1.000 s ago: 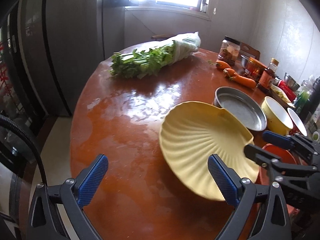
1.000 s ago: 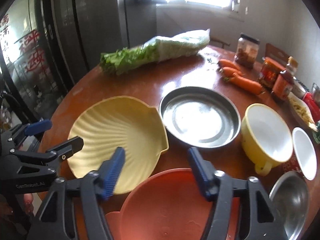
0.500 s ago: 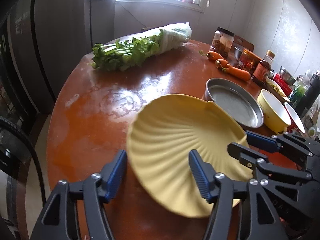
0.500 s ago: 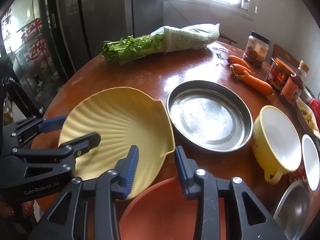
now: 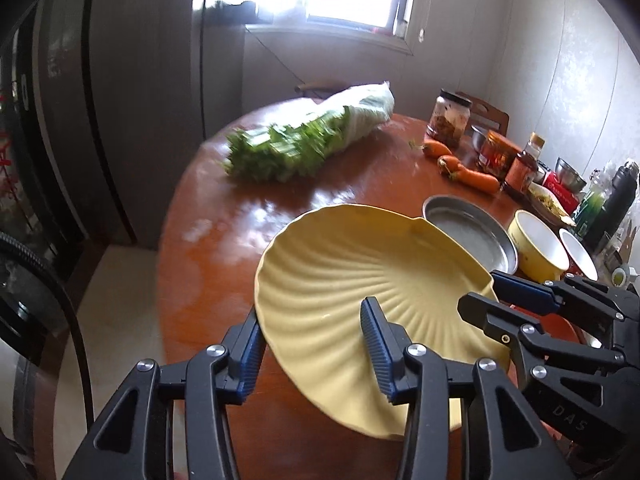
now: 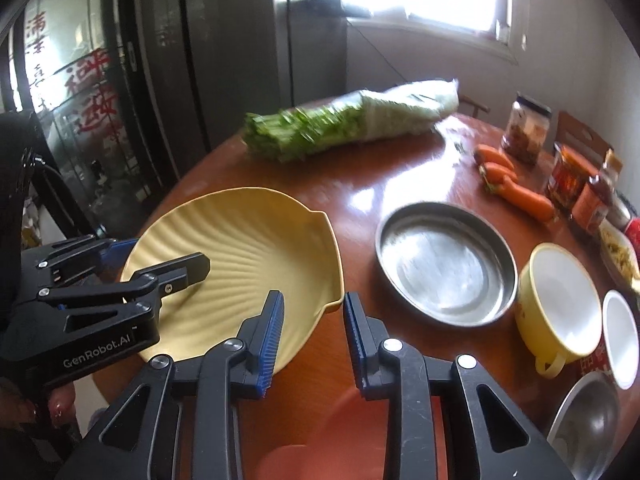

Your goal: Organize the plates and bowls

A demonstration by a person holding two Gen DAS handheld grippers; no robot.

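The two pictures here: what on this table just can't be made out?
- Orange bowl: right view, mostly behind the right gripper and cut by the bottom edge.
- Greens: blurred in both views.
- Jar labels: too small to read.
- Steel bowl: cut off at the right view's corner.
- Yellow plate near rim: left view, hidden by the left gripper.

The left gripper [image 5: 316, 344] is clamping the near rim of the yellow shell-shaped ribbed plate [image 5: 360, 272], its jaws having just been closing on it. The right gripper [image 5: 486, 294] is pinching the plate's right edge. The plate is tilting above the round reddish-brown surface [image 5: 240, 220], with a round metal pan [image 5: 470, 234] lying just beyond it.
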